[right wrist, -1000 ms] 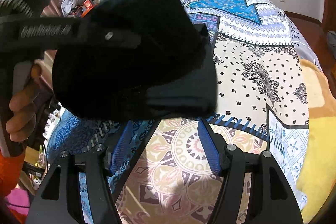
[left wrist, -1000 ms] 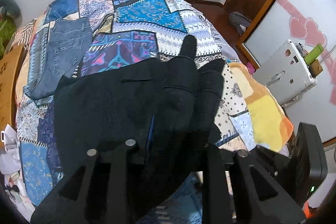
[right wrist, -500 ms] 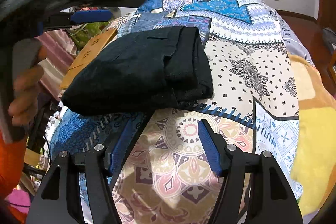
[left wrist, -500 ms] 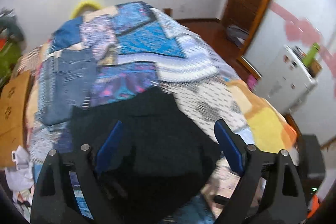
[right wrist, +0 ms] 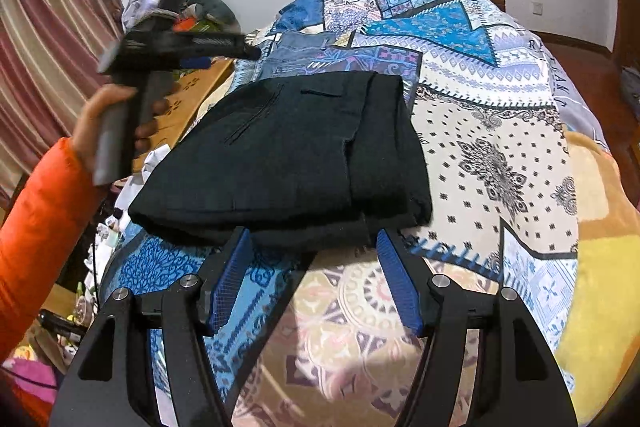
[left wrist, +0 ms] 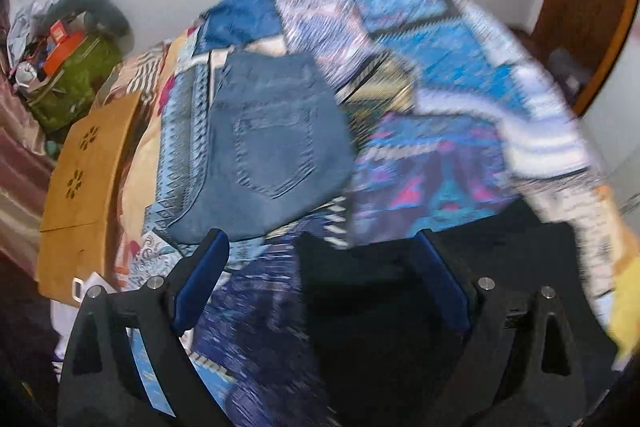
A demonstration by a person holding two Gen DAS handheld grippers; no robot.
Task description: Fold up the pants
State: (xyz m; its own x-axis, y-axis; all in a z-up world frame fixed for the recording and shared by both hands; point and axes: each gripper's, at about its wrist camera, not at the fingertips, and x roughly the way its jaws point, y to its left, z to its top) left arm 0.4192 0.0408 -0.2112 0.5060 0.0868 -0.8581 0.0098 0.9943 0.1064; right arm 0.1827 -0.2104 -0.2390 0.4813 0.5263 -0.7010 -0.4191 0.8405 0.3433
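Black pants (right wrist: 288,155): folded bundle, flat on patchwork bedspread (right wrist: 500,131), long axis across the bed. Right gripper (right wrist: 316,275): nearer, pants just ahead of its tips, jaws half apart, empty. Left gripper (left wrist: 324,275): beyond the left edge, jaws just opened wide, nothing held

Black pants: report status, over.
Left gripper open, jaws just opened, nothing between. Right gripper open, empty. Black fabric pants folded on patchwork bedspread. Nothing obstructing.

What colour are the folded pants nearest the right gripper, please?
Black; the pants show best in the right wrist view, lying folded on the quilt.
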